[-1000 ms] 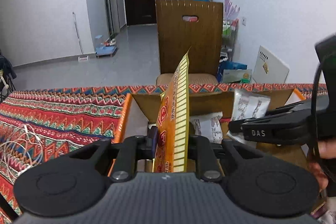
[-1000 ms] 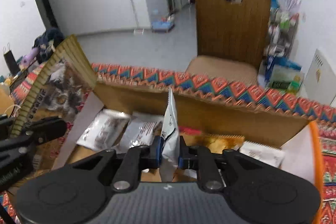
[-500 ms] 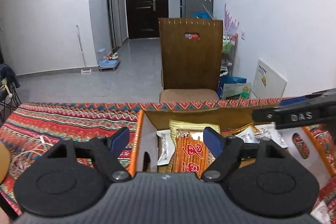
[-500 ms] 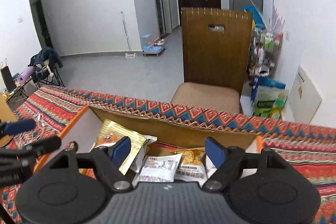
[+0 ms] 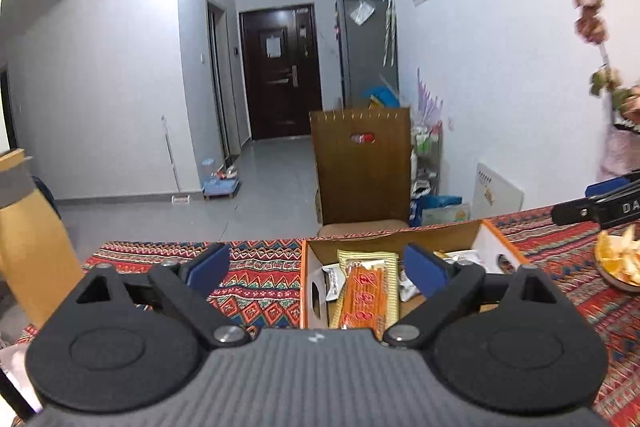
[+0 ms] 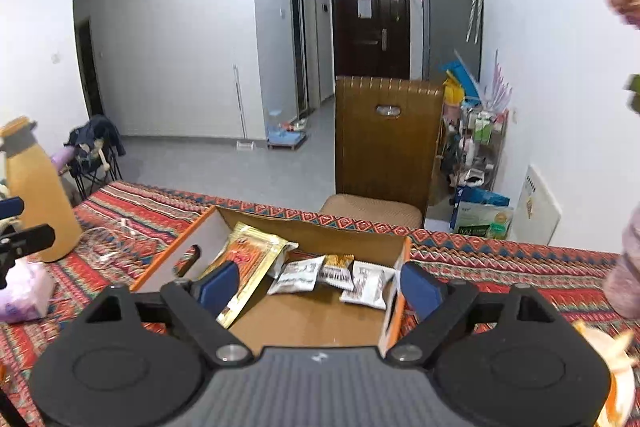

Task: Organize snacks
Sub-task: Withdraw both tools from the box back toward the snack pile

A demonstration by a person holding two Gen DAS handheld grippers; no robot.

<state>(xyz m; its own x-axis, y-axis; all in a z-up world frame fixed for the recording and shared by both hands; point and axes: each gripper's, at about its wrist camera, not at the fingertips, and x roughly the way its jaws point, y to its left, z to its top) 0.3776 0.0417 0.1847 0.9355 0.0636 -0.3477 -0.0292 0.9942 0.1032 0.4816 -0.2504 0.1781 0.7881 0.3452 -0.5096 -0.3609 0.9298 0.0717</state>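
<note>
**Snacks boxed, both grippers empty**

With both grippers held back from the cardboard box, the sorting looks close to finished, as far as these views show. The left gripper has its blue pads spread wide with nothing between them, and the right gripper is spread just as wide and also holds nothing.

Inside the box, the long orange packet lies flat against the left wall, partly over a gold-edged wrapper. Toward the far wall of the box, several small white and brown sachets lie in a loose cluster, some overlapping. The near half of the box floor is bare cardboard.

Outside the box, on the patterned table, no loose snack packet is plainly visible. A dish of orange segments sits to the right of the box, and a tan bottle stands well to its left. Whatever remains is probably only tidying the sachets into neater rows.
</note>
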